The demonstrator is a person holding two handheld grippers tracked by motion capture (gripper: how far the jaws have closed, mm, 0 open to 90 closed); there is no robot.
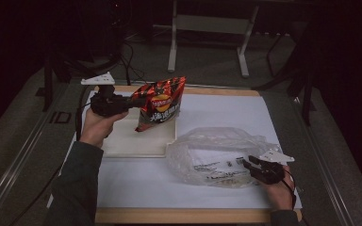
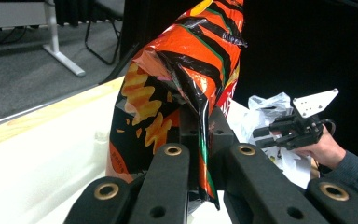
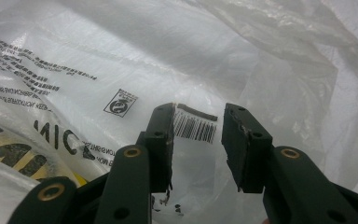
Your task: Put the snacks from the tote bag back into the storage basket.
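Note:
An orange, red and black snack bag (image 1: 161, 102) (image 2: 186, 60) hangs upright above the back left of the table. My left gripper (image 1: 139, 100) (image 2: 200, 135) is shut on its crimped edge, which is pinched between the jaws. A crumpled clear plastic bag (image 1: 217, 150) (image 3: 121, 56) (image 2: 266, 103) with black print and a barcode lies at the front right. My right gripper (image 1: 247, 163) (image 3: 198, 126) (image 2: 257, 135) rests at that bag's right end, its jaws standing apart with the film just beyond the tips.
A cream flat board (image 1: 136, 141) lies under the snack bag on a white sheet (image 1: 226, 110) that covers the wooden table (image 1: 184, 215). White table legs (image 1: 172, 47) stand on the dark floor behind.

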